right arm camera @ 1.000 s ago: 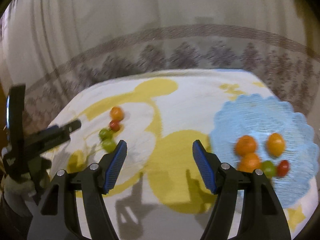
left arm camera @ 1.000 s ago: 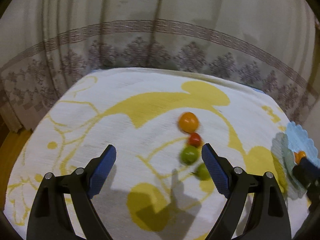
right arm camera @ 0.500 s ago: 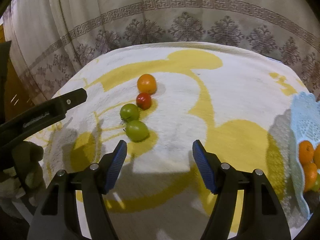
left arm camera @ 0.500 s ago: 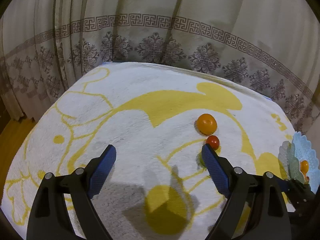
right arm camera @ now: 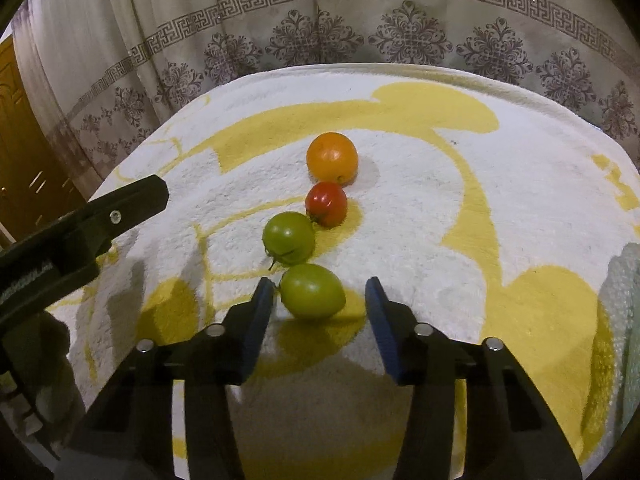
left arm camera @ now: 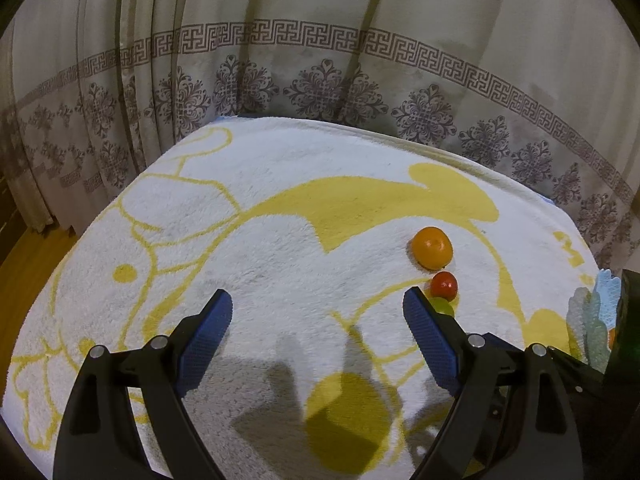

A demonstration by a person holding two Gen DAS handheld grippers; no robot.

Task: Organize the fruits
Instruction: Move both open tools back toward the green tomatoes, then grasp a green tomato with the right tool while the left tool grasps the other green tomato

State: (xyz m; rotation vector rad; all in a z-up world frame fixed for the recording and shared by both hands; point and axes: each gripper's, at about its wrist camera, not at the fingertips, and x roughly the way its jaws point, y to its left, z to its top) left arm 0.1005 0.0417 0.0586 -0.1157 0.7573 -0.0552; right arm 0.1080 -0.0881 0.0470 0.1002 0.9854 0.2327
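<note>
Several fruits lie in a row on a white and yellow towel [right arm camera: 420, 208]: an orange [right arm camera: 332, 157], a red tomato [right arm camera: 326, 204], a green tomato [right arm camera: 289, 238] and a second green fruit [right arm camera: 312, 291]. My right gripper [right arm camera: 320, 292] is open, its pads on either side of the nearest green fruit, not touching. My left gripper [left arm camera: 318, 312] is open and empty above the towel, left of the fruits. In the left wrist view the orange [left arm camera: 432, 248], red tomato [left arm camera: 444, 285] and a green tomato [left arm camera: 442, 306] show beside its right finger.
A light blue doily [left arm camera: 596, 312] lies at the towel's right edge; it also shows in the right wrist view [right arm camera: 624, 280]. A patterned curtain [right arm camera: 360, 20] hangs behind the table. The left gripper's finger [right arm camera: 80, 232] reaches in from the left. A wooden door [right arm camera: 24, 152] stands far left.
My right gripper has swung left from the doily and closed in on the nearest green fruit. My left gripper has drifted left, so the fruits now sit at its right finger.
</note>
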